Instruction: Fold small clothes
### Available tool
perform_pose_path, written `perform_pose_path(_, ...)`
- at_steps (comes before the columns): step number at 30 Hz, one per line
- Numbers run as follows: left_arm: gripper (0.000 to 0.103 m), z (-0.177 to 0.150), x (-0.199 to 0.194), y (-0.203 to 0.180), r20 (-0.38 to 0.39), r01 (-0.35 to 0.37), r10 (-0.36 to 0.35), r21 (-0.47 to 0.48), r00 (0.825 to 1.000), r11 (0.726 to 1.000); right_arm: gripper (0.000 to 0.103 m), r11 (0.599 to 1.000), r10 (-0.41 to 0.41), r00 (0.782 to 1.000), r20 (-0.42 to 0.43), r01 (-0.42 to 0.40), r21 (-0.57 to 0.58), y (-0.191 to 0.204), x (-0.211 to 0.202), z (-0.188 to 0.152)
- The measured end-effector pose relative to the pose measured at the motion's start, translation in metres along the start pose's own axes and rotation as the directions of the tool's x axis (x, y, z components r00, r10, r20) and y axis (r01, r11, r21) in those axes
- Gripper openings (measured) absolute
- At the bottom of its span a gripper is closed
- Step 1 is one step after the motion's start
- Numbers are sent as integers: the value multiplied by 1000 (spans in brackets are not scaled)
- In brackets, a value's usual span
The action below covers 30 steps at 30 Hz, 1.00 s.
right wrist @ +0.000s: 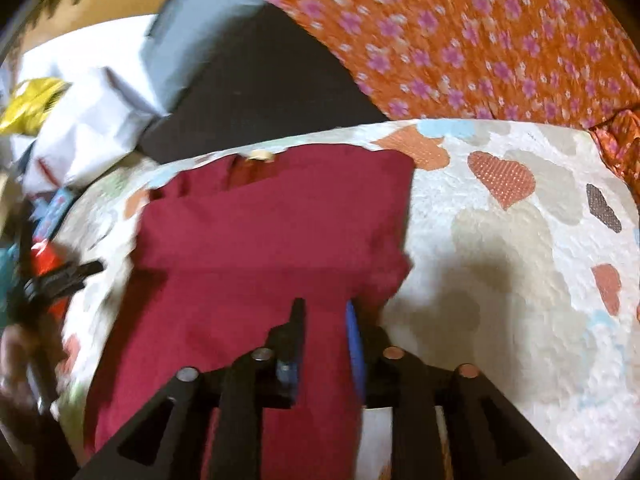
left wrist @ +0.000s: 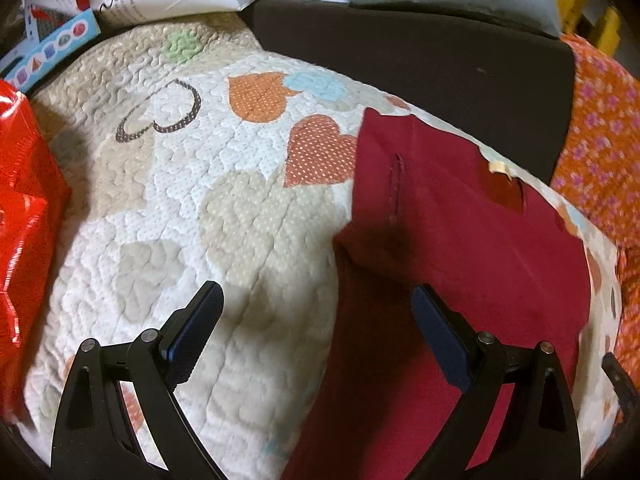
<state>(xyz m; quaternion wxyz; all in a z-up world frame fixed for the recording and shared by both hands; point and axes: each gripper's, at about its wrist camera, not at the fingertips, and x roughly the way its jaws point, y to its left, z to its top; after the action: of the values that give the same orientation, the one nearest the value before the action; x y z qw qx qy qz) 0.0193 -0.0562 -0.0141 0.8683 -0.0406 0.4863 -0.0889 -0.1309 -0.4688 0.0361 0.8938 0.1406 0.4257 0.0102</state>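
Heart-print quilt [left wrist: 224, 208] – left tongs [left wrist: 318, 310] spread, right tongs [right wrist: 324, 316] pinching maroon garment [right wrist: 276, 216] (orange floral cloth [right wrist: 480, 40] behind)

Quilted heart-print cover [left wrist: 224, 216] (white ground), on which a dark red garment [left wrist: 460, 248] is spread, apparently partly folded.

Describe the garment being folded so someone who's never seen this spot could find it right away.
Find the cream quilt patterned with hearts. On it lies the dark red garment, plain cloth with a small cream tag at its far edge. It is the only solid-coloured fabric there, unlike the orange flowered cloth beside the quilt.
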Motion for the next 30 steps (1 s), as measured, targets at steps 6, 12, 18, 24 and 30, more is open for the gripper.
perform_pose_path(6,96,-38,-19,7,-46,-1,3,46,999,999,33,999,28,998,-57,-26,25,-1,-34,-45)
perform_pose_path(12,96,-90,-28,28,-158,46,-46,-1,986,999,34,998,46,991,-127,-39,51,-4,-42,-92)
perform_pose_path(18,96,-125,-43,29,-176,53,-42,59,983,997,34,994,68,981,-182,-50,98,-11,-42,-128)
perform_pose_path(24,96,-145,-48,37,-184,17,-1,85,983,996,35,989,115,973,-202,-92,117,-9,-39,-147)
perform_pose_path(30,96,-157,-48,37,-192,-9,33,125,981,992,36,990,109,971,-214,-86,110,-3,-35,-150)
